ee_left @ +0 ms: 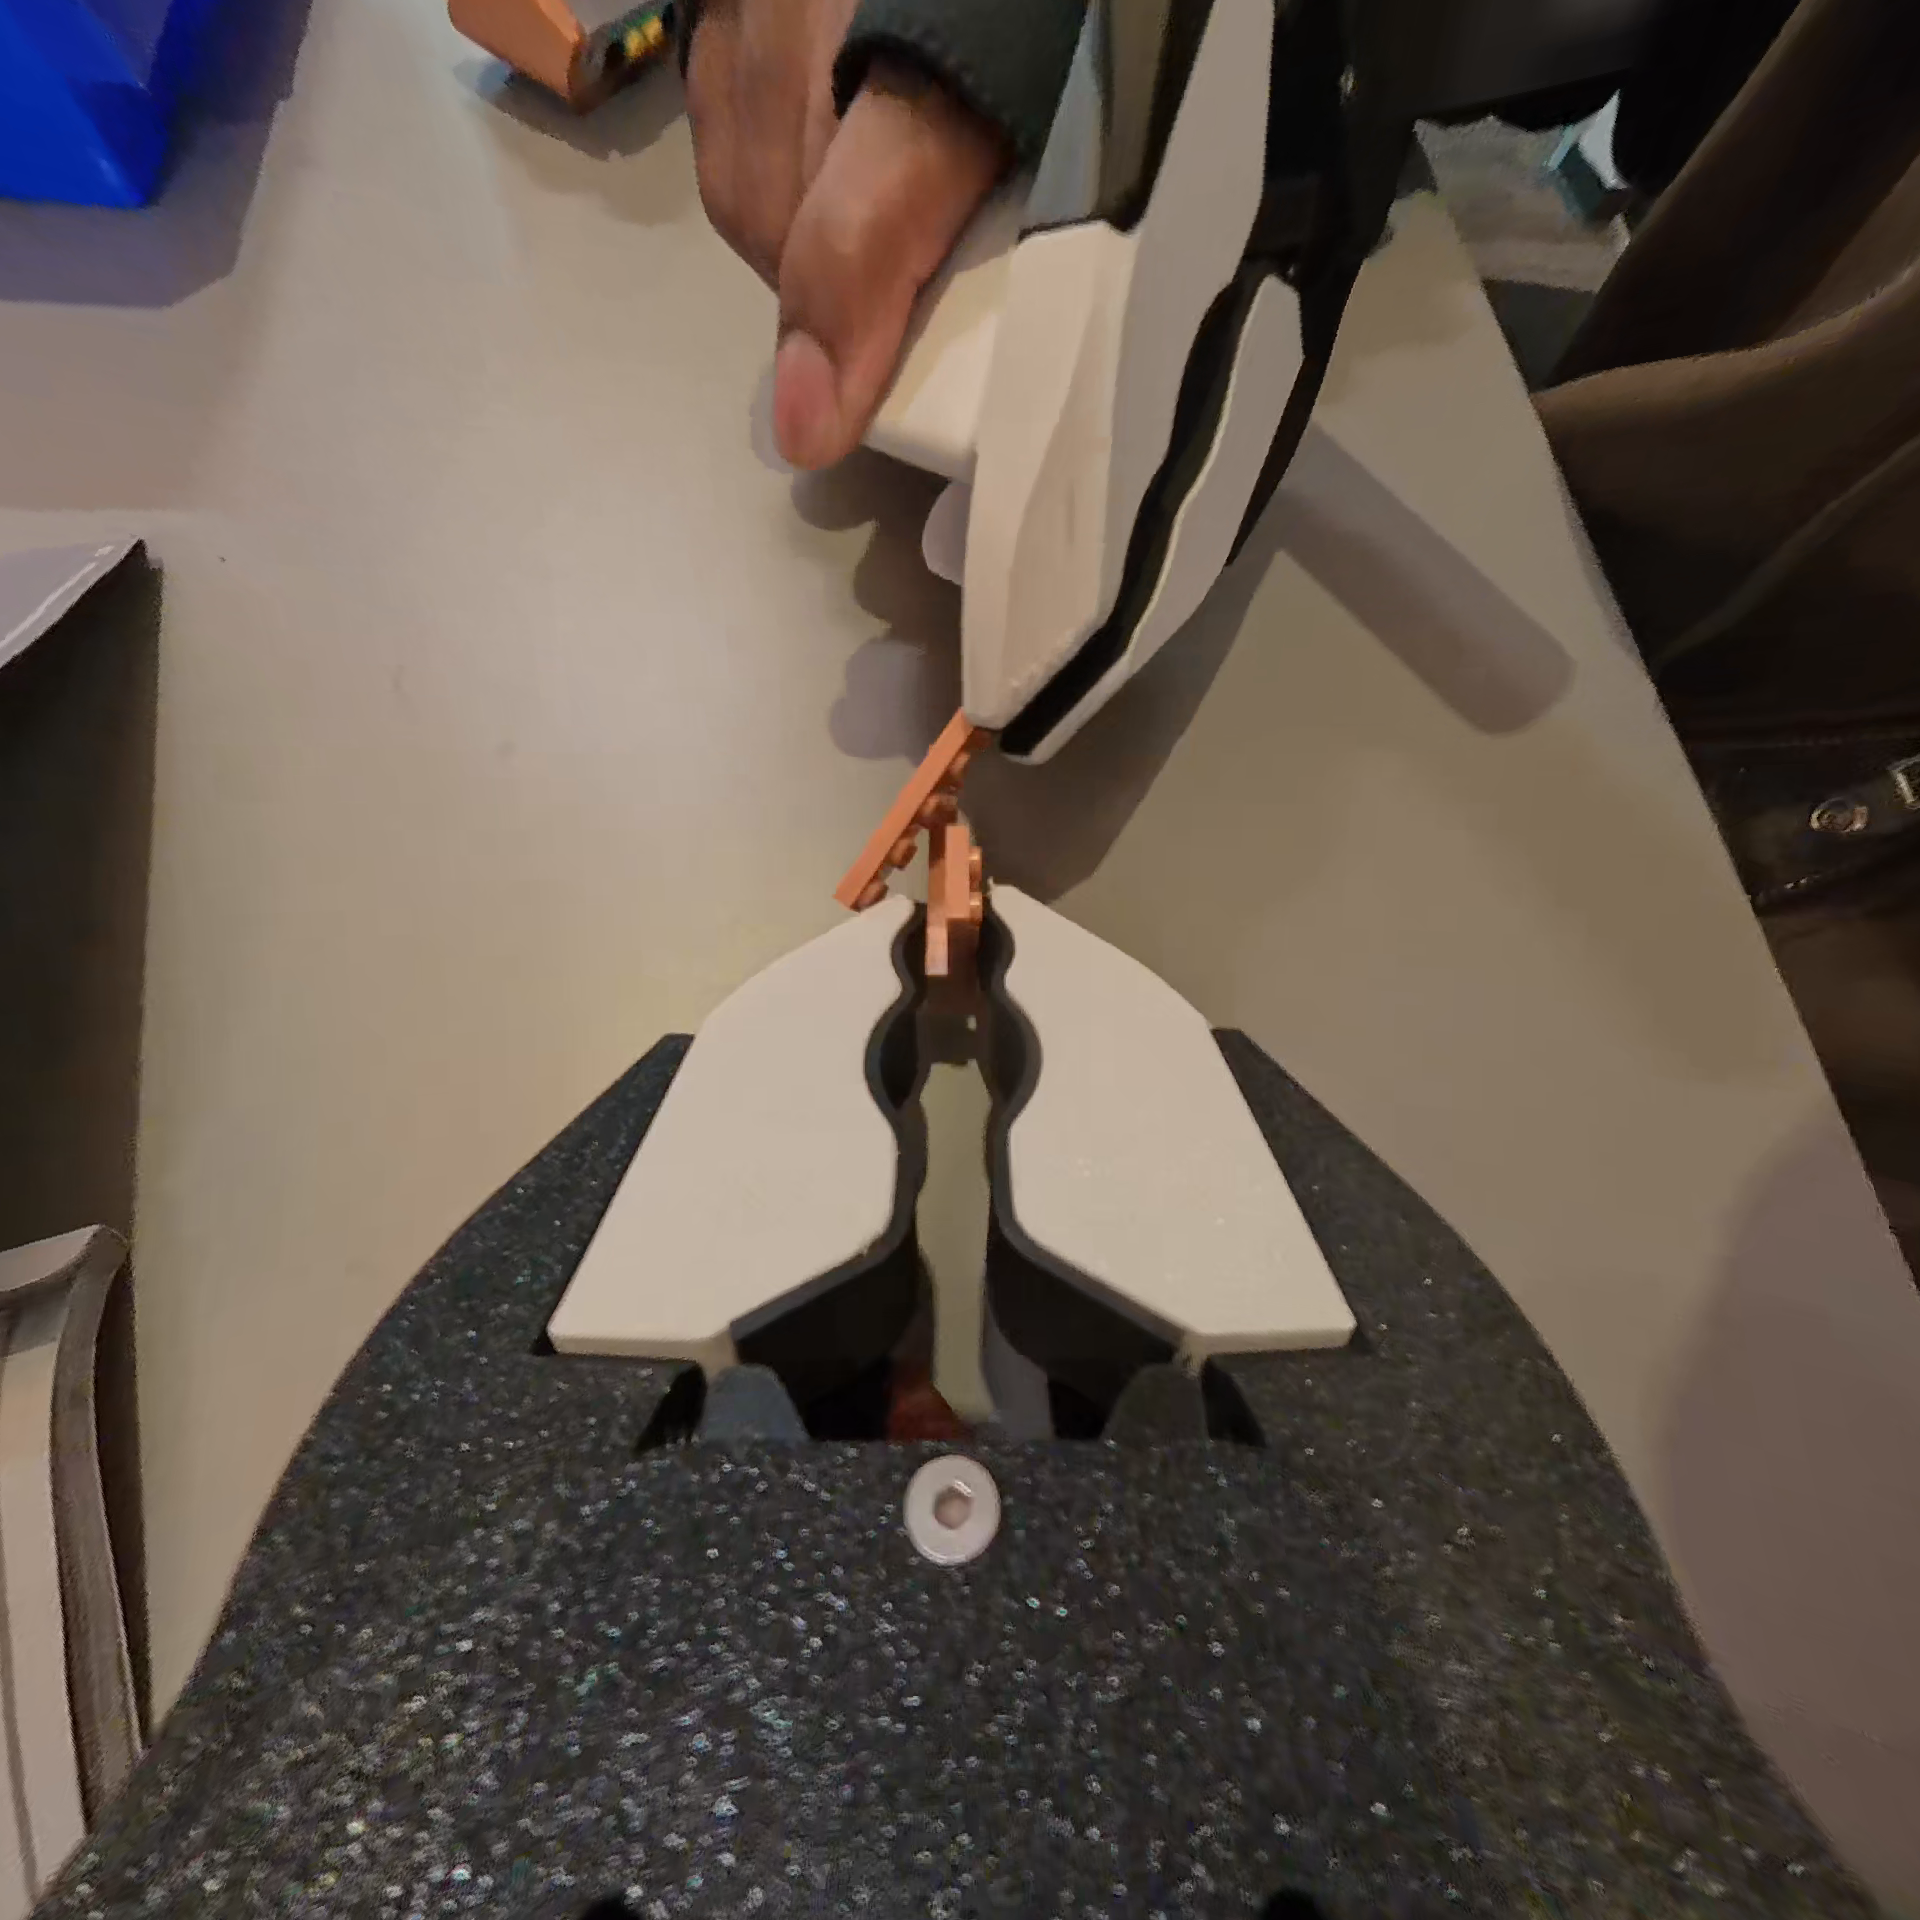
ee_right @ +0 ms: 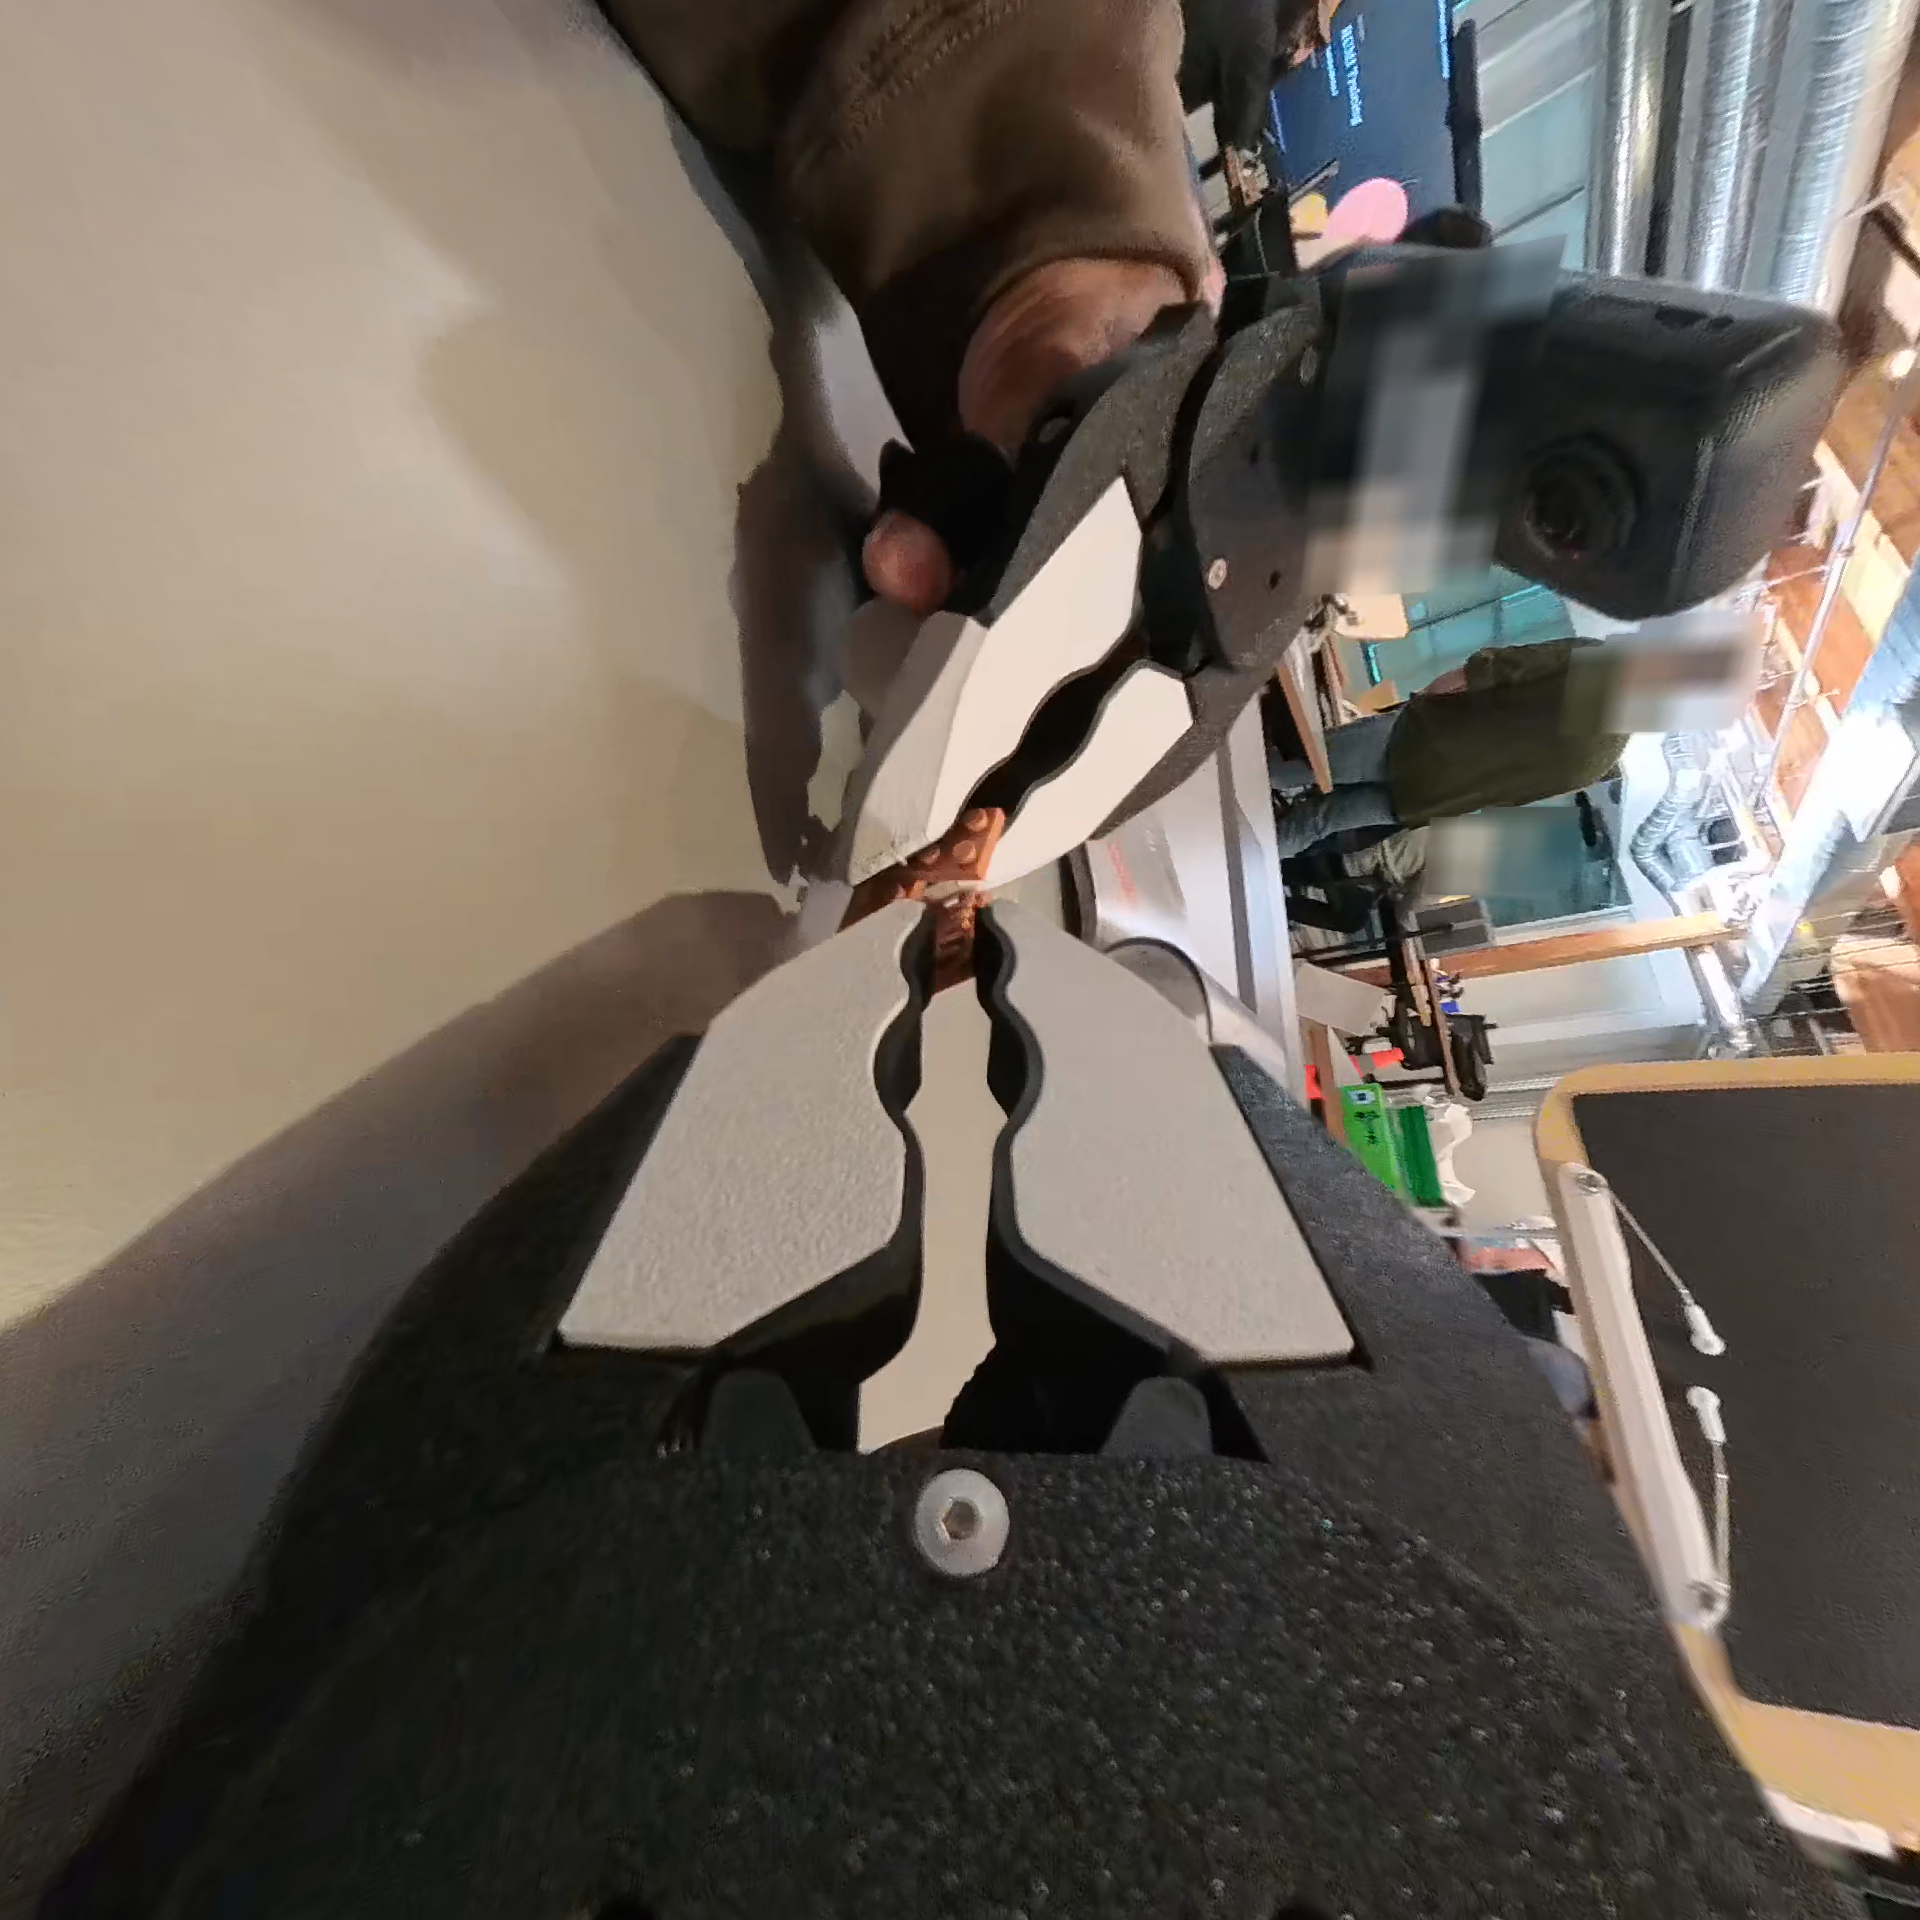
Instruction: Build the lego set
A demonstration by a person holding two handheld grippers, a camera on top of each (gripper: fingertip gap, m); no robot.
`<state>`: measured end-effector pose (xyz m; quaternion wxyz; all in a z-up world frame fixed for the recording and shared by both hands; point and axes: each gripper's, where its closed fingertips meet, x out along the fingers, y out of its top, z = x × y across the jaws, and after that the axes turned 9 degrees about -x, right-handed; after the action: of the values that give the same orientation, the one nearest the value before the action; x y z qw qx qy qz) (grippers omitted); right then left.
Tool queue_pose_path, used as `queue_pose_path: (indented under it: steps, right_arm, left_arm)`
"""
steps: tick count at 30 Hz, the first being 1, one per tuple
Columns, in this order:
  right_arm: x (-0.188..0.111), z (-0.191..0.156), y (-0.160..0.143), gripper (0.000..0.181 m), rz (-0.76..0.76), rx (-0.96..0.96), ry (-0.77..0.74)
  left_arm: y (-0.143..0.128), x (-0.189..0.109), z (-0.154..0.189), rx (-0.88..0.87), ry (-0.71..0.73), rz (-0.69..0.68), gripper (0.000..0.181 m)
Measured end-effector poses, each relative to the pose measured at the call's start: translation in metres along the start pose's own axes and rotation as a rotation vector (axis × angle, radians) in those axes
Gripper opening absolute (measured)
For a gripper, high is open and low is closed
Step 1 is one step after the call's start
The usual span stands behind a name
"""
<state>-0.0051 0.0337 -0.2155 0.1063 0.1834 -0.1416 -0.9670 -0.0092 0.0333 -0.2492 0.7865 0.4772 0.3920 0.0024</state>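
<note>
Off-white tabletop [ee_left: 436, 644] fills the left wrist view, with a blue block [ee_left: 78, 99] at the far left corner, another orange lego chunk [ee_left: 540, 47] at the top edge, and a dark-clothed lap off the right side; the right wrist view is rolled sideways and shows a busy workshop behind. Both pieces are in the air above the table, between the 2 grippers. Left gripper [ee_left: 951, 920] is pinched narrow on a small orange lego sub-assembly [ee_left: 954, 914], held upright at its tips. Right gripper [ee_left: 987, 722] comes in from above, tips clamped on the upper end of a flat orange plate [ee_left: 902, 821] that hangs tilted down toward the sub-assembly. The plate's studs face the sub-assembly and the 2 parts look touching at their near ends, but whether any studs are seated I cannot tell. In the right wrist view the right gripper [ee_right: 951, 914] meets the left gripper [ee_right: 935, 842] nearly tip to tip, orange brick showing between them. Step in hand, as I judge it: mating the plate onto the held sub-assembly, mid-build. Next move likely needs the plate swung flush so its studs line up, then a firm squeeze together while the left grip holds steady. Risk: plate pivots in the tip grip or slips out.
</note>
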Motion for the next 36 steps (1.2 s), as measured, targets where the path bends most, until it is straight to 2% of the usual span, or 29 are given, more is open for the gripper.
queue_pose_path:
  steps: [5,10,15,21,30,36]
  right_arm:
    - [-0.005,0.008,0.001,0.007,0.042,0.105,-0.014]
    - [-0.015,0.023,0.005,0.007,0.135,0.210,-0.058]
    - [-0.022,0.031,0.022,0.007,0.221,0.177,-0.071]
    - [-0.023,0.025,0.037,0.006,0.269,0.124,-0.055]
    - [-0.027,0.020,0.045,0.000,0.350,0.162,-0.019]
    - [-0.023,0.014,0.037,0.000,0.325,0.188,0.010]
  left_arm:
    - [-0.004,0.001,-0.001,0.023,0.020,-0.026,0.008]
    - [0.004,-0.006,0.002,0.005,-0.031,0.045,0.008]
    - [0.015,-0.014,0.016,0.100,-0.096,0.146,0.009]
    - [0.019,-0.014,0.025,0.217,-0.104,0.186,0.009]
    - [0.025,-0.017,0.030,0.276,-0.112,0.244,0.009]
    - [0.025,-0.016,0.028,0.275,-0.097,0.243,0.008]
